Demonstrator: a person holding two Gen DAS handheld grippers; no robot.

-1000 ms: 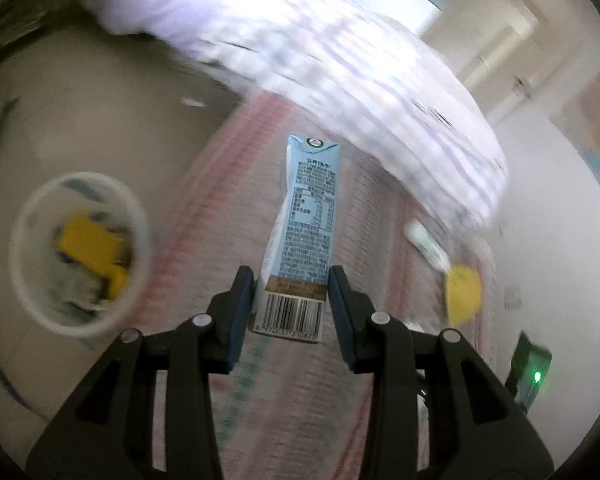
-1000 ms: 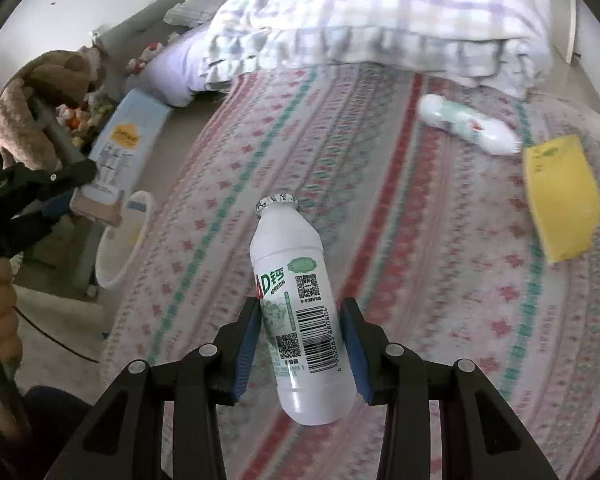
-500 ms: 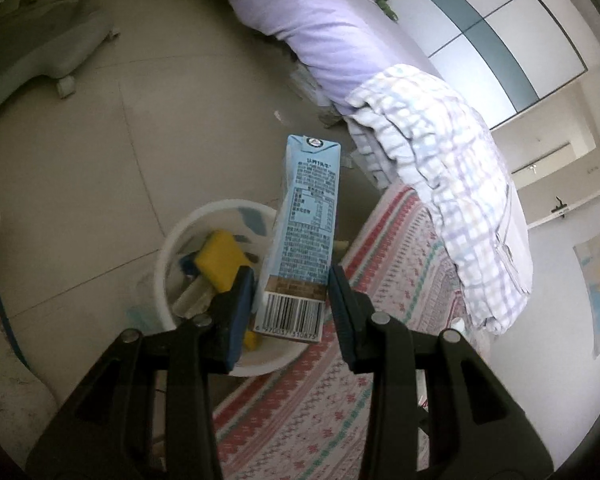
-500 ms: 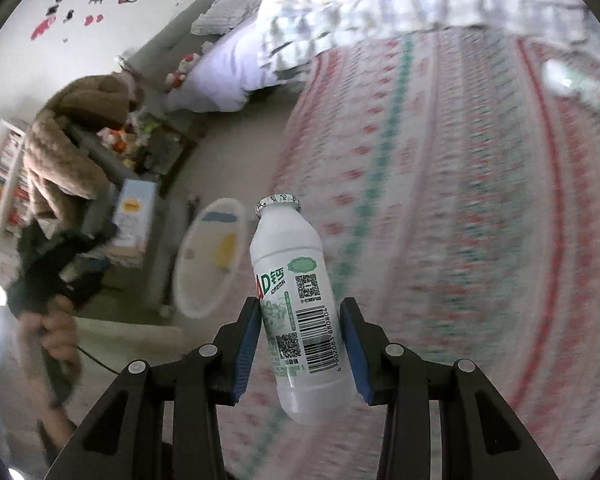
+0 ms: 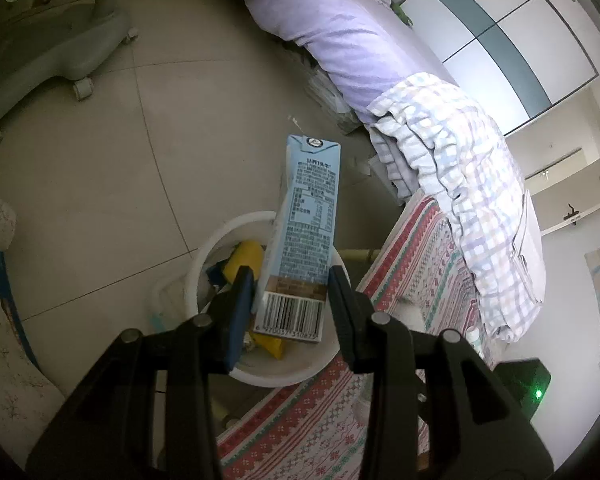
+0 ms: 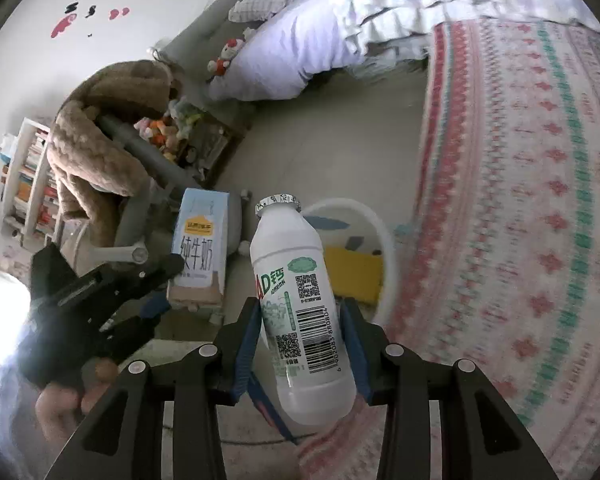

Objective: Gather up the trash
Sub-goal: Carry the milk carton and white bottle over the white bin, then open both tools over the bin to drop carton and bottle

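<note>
Blue milk carton (image 5: 305,236) clamped in the left gripper (image 5: 292,304) above the white bin (image 5: 204,256); right gripper (image 6: 300,332) grips a white bottle (image 6: 296,304) nearby

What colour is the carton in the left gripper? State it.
Light blue with a brown band near its base: the carton, clearest in the left wrist view.

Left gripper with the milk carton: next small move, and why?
Probably open the left gripper and drop the milk carton: in its wrist view the carton's clamped end sits over the white bin, which already holds yellow trash.
</note>
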